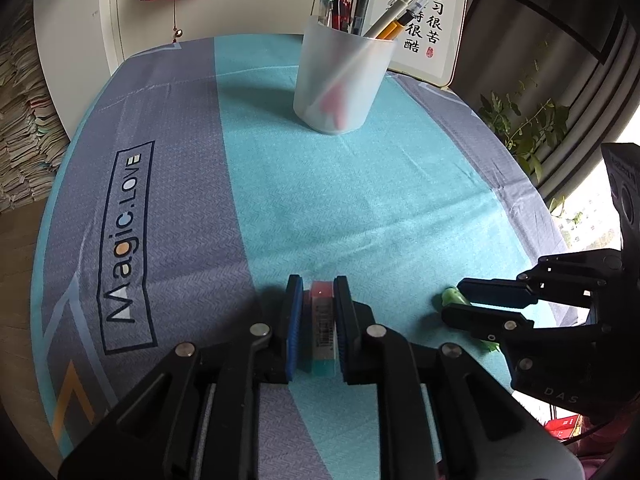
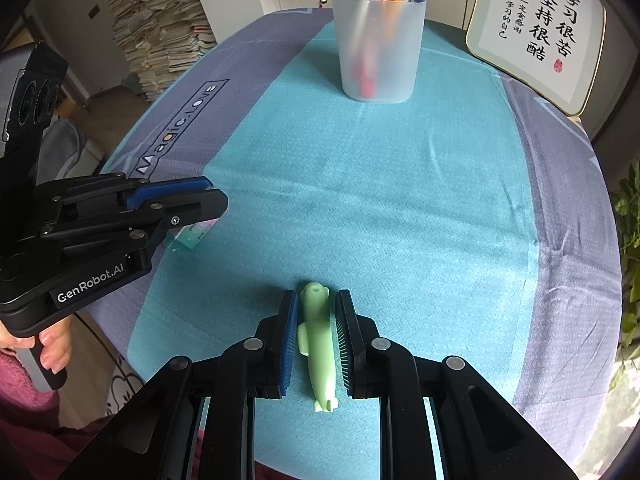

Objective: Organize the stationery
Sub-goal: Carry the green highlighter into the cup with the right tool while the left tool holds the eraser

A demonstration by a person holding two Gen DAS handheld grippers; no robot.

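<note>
Cloth [image 1: 304, 200] in teal and grey-violet bands, printed "Magic.LOVE", covers the table; a calligraphy plaque [image 2: 536, 36] leans at upper right, paper stacks [image 2: 160, 20] rise at upper left, and a plant [image 1: 520, 128] edges the right. A frosted cup [image 1: 340, 80] of pens stands at top centre, its contents blurred. At lower centre, the left gripper [image 1: 318, 292] is clamped on a partly hidden eraser [image 1: 322, 320]. The right gripper [image 2: 318, 304] brackets a green pen-like toy [image 2: 318, 344] lying on the cloth; whether its jaws touch it is unclear.

Sleeved eraser [image 1: 322, 330] and green fish-shaped eraser [image 2: 318, 344] flat on cloth, frosted pen cup [image 1: 342, 84] beyond.
</note>
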